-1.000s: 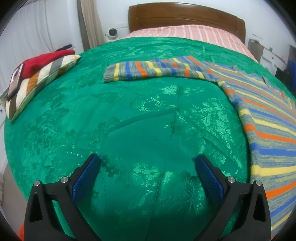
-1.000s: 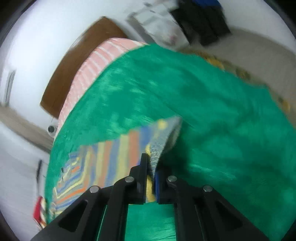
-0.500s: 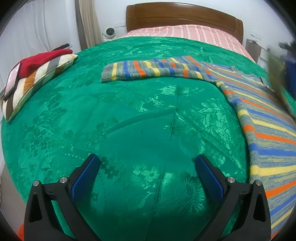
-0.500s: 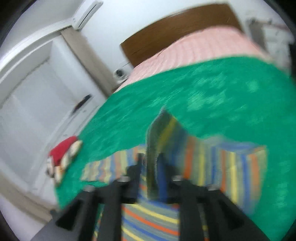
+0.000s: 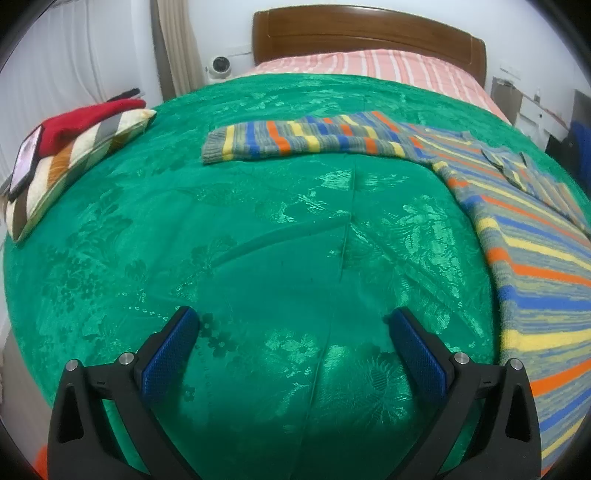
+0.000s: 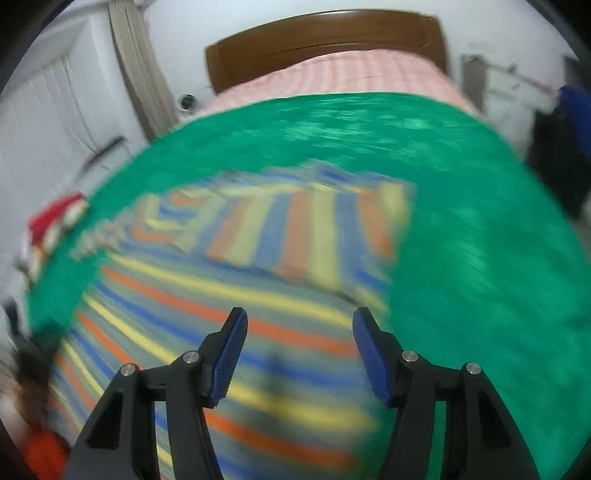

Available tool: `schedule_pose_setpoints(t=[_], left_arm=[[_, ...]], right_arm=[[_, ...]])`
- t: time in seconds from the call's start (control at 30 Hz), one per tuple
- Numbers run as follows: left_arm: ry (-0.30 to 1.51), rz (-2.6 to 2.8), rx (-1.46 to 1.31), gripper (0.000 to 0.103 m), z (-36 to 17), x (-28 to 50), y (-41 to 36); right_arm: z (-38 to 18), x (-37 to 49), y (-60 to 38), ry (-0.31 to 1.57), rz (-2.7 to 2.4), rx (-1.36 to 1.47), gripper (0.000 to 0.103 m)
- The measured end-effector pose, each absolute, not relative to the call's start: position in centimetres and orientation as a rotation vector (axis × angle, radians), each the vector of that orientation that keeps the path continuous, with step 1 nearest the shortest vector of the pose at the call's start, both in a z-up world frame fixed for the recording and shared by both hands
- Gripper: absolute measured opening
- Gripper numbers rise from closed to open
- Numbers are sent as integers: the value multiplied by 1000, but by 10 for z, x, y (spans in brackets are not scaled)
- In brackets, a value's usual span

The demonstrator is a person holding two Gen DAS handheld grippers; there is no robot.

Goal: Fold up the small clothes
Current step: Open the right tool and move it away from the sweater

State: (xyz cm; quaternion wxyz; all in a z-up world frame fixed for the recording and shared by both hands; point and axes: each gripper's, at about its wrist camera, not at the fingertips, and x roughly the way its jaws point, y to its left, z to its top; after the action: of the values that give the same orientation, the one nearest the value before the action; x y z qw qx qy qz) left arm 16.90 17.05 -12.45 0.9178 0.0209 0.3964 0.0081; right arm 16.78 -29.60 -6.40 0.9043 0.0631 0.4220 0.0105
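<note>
Left tongs (image 5: 291, 319): blue textured pads spread wide, nothing between them, above the glossy green floral-damask bedspread (image 5: 258, 240). Right tongs (image 6: 299, 321): parted, holding nothing, over the striped knit sweater in grey, blue, yellow and orange (image 6: 240, 306); view motion-blurred. Sweater lies flat on the bedspread, one sleeve (image 5: 295, 138) stretched leftward. Striped cushion (image 5: 70, 162) with red cloth (image 5: 81, 120) at the bed's left edge. Wooden headboard (image 5: 369, 33) behind.

Wooden headboard (image 5: 369, 35), white walls (image 5: 55, 55), beige curtain (image 5: 177, 48), green bedspread (image 5: 258, 240).
</note>
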Motion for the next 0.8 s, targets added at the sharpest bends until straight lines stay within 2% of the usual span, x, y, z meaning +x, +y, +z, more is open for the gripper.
schedule_pose_setpoints(t=[0.17, 0.4, 0.5, 0.57, 0.7, 0.8], left_arm=[[798, 32, 55, 103, -126, 167, 167], [805, 35, 57, 103, -124, 164, 167], [876, -4, 36, 102, -108, 165, 172], [854, -49, -28, 102, -86, 165, 183], [810, -65, -181, 102, -36, 207, 230], [844, -15, -224, 102, -30, 267, 266]], right_arm=[[-74, 110, -339, 820, -146, 32, 60], [-113, 90, -374, 827, -205, 128, 73], [-115, 93, -376, 832, -207, 129, 75], [-117, 96, -375, 831, -210, 120, 75], [-118, 96, -372, 824, -209, 121, 75], [-120, 89, -373, 814, -209, 121, 76]])
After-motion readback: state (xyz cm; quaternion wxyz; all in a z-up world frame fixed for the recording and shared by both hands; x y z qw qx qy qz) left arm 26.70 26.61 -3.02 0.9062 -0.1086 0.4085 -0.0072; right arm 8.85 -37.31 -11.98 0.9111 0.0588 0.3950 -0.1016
